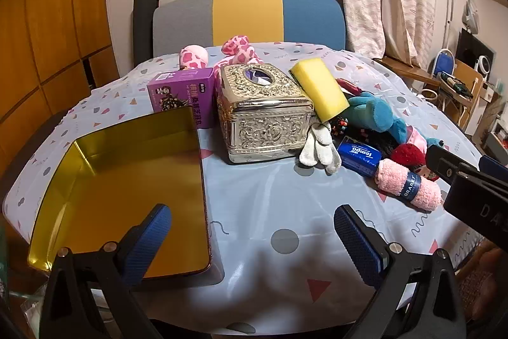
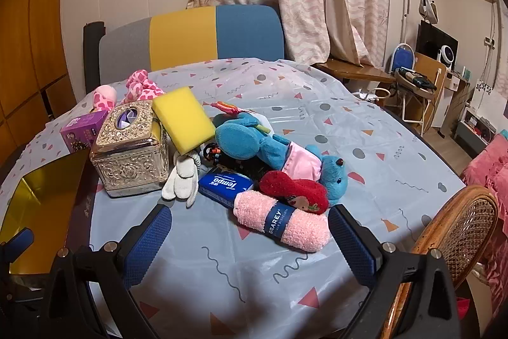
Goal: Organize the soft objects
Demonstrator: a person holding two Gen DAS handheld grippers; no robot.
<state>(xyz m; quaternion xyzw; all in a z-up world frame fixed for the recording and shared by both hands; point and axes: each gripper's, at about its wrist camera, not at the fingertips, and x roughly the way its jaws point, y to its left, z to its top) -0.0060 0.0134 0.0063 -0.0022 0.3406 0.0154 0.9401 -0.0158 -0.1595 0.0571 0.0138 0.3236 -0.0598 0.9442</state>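
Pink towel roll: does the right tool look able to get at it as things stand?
Probably yes. The right tool is open and empty, and the towel roll lies just ahead of its fingertips at the near edge of the pile, with only bare tablecloth before it. The red plush crowds its far side.

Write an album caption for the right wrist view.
Open right gripper faces a rolled pink towel among piled soft toys.

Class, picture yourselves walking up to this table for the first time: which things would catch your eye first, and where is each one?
The ornate silver tissue box stands mid-table, with a bright yellow sponge leaning on its right side. Right of it lies a jumble of soft things: a blue plush toy, a red plush piece and a rolled pink towel nearest the camera. At the table's left edge sits an open gold tin, nothing visible in it.
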